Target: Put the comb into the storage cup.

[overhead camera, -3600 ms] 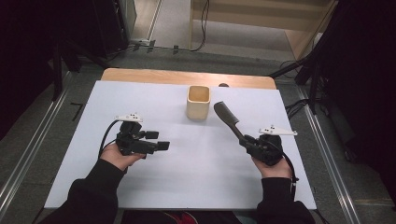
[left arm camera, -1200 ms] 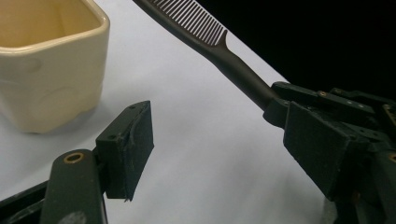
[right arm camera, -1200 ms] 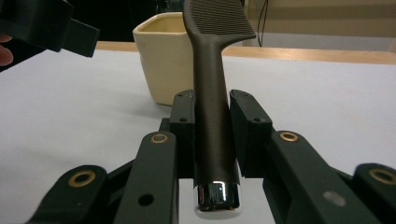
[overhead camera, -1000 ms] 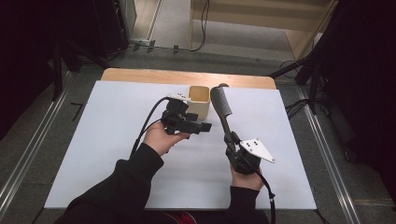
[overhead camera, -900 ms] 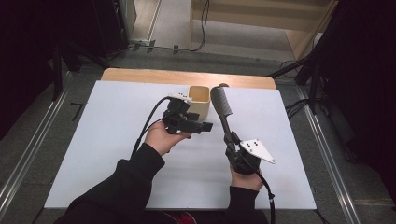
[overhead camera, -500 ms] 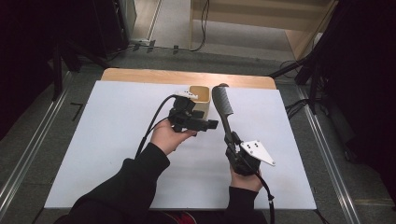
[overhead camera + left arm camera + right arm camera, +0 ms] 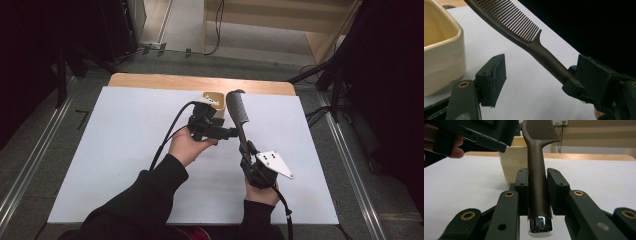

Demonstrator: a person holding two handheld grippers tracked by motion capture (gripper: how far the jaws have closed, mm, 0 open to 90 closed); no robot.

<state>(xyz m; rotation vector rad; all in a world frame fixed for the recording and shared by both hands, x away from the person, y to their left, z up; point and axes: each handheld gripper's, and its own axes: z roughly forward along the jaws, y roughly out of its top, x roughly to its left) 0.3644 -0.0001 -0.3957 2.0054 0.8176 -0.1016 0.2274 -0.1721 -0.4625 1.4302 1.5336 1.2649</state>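
A dark brown comb slants up and away over the white sheet, its handle clamped in my right gripper, which is shut on it. In the right gripper view the handle stands between the pads, with a chrome end cap at the bottom. My left gripper is open beside the handle, just below the teeth. The left gripper view shows the comb crossing between the spread jaws of the left gripper, close to the right pad. A cream cup stands behind the left gripper.
The cream cup sits upright at the left jaw's side, also near in the right gripper view as the cup. The white sheet covers a wooden table. Metal rails and cables run on the floor around.
The left hand has come from the near left, past the cup, to the comb handle. The right hand has brought the comb in toward the middle and holds it steady.
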